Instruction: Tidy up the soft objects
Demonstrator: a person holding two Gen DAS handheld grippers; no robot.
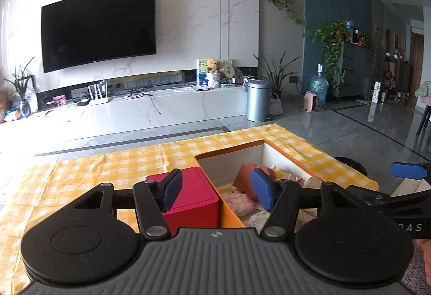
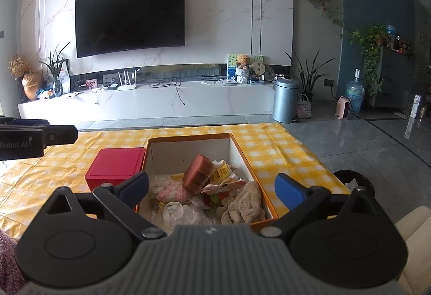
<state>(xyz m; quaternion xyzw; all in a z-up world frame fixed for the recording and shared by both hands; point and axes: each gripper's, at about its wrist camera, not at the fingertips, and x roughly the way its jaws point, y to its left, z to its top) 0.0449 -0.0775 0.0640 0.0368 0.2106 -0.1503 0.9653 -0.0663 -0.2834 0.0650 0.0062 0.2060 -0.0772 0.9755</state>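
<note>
An orange open box [image 2: 246, 160] [image 1: 291, 157] stands on the yellow checked tablecloth [image 2: 272, 144]. It holds several soft things: a pink fluffy toy [image 2: 171, 191], a beige knitted cloth [image 2: 245, 204], a reddish-brown soft block [image 2: 198, 172] [image 1: 243, 174] and crumpled wrappers. A red closed box [image 2: 114, 167] [image 1: 194, 195] stands against its left side. My right gripper [image 2: 212, 188] hangs open over the box's near end with nothing between its fingers. My left gripper [image 1: 218, 191] is open and empty above the seam between the two boxes.
The left gripper's body [image 2: 35, 139] shows at the left edge of the right wrist view, and the right gripper's blue pad [image 1: 408, 170] at the right of the left wrist view. Beyond the table are a grey floor, a white TV bench [image 2: 150, 101] and a metal bin [image 2: 285, 99].
</note>
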